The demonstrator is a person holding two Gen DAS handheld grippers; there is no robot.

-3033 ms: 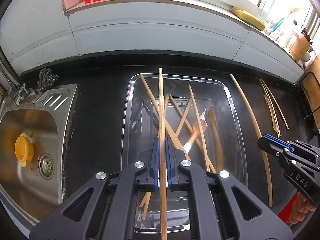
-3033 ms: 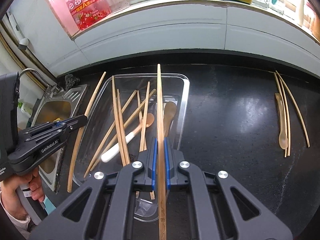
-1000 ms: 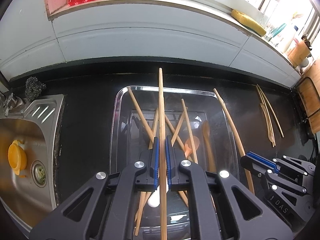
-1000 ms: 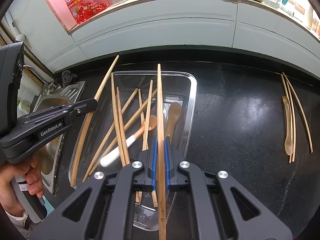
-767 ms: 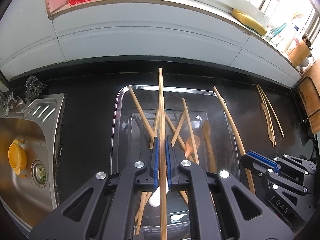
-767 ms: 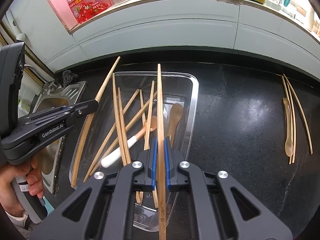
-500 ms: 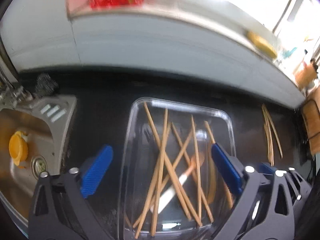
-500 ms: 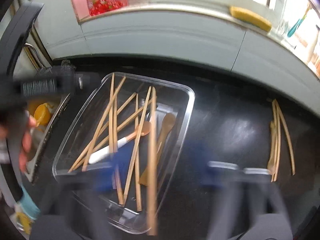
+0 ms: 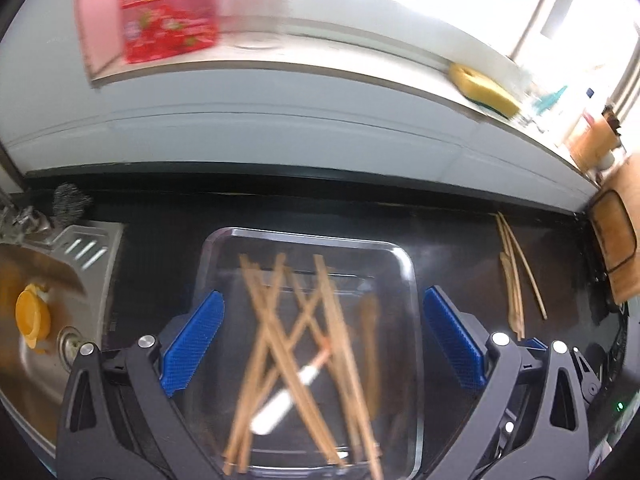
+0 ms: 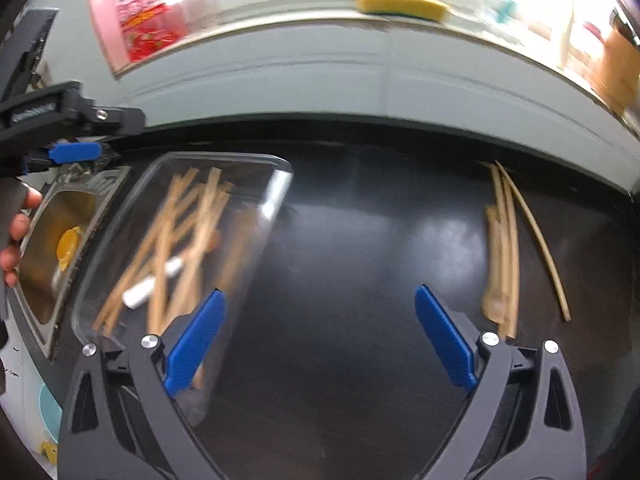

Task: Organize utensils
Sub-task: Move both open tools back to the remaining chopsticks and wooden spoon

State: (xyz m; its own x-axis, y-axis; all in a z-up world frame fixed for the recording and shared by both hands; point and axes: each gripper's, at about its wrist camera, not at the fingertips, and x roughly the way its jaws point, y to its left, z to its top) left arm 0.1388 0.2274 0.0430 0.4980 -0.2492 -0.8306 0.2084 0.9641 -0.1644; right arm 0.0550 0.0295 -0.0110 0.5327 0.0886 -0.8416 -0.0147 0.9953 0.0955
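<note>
— Grippers first: how do they stand?

— Left gripper (image 9: 322, 344) is spread wide, its blue pads (image 9: 192, 344) on either side of the clear tray (image 9: 412, 280), nothing pinched between them. Right gripper (image 10: 320, 336) is just as wide, over bare black counter (image 10: 340, 240), and it holds nothing either.

— And the utensils?

— Most lie in the clear tray: a crossed heap of wooden chopsticks (image 9: 280, 340), a white-handled spoon (image 9: 280, 404) under them, and a wooden spoon (image 9: 370, 344) along the right side — all blurred, so the count cannot be told. A second small group (image 10: 504, 256) lies well apart on the counter to the right: a few chopsticks and what looks like a wooden spoon, close together near the back wall.

— What else is around?

— A steel sink (image 9: 24, 264) sits left of the tray with a yellow object (image 9: 32, 316) in it. A yellow sponge (image 10: 400, 4) rests on the ledge above, near a red-labelled bottle (image 9: 168, 20). In the right wrist view the person's hand (image 10: 16, 236) grips the left tool at the left edge.
</note>
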